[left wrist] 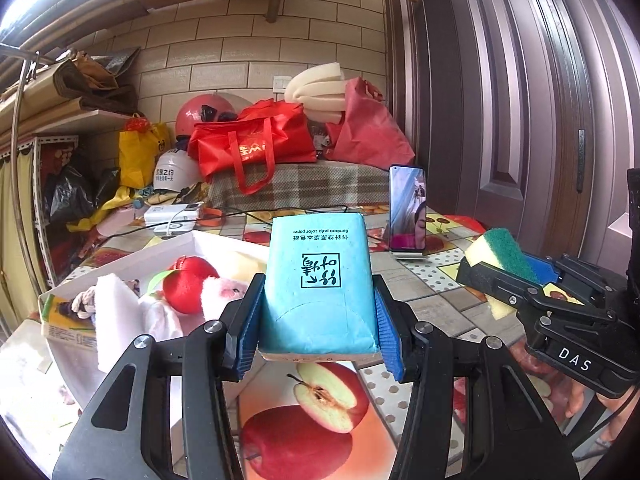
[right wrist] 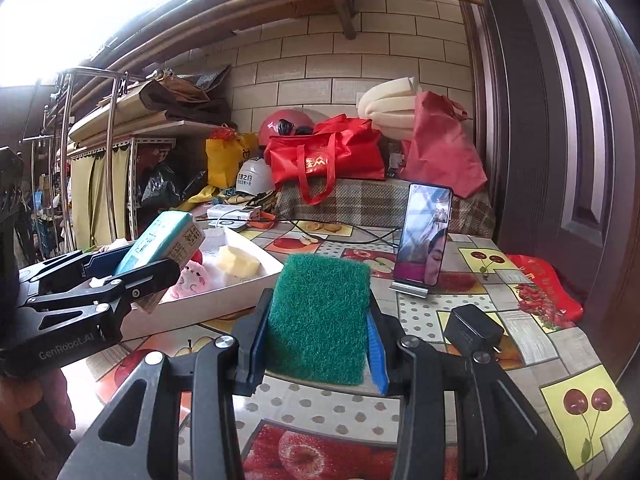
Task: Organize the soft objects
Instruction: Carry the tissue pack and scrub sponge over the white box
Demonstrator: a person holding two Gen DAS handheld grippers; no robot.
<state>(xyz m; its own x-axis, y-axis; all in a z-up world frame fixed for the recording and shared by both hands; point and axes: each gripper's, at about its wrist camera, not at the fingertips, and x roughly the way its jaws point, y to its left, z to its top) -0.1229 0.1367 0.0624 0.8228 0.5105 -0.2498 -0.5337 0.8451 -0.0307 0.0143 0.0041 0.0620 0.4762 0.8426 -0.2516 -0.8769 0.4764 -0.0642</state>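
Sponge (right wrist: 320,316) underside behind right tool (right wrist: 316,344)

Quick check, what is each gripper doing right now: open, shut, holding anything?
Left gripper: shut on the blue tissue pack.
Right gripper: shut on the green-topped sponge.

Light: daylight, bright, entering from the upper left in both views.
Glare: the upper left corner burns out to plain white; a soft sheen lies on the glossy counter (left wrist: 420,292).
Shadows: faint and soft under the claws; the shelves (right wrist: 120,184) at left sit in dimmer shade.
Distortion: strong fisheye bending; the door (left wrist: 520,100) and wall tiles curve, and black vignette fills the corners.
Focus: the centre is sharp, the edges slightly smeared.
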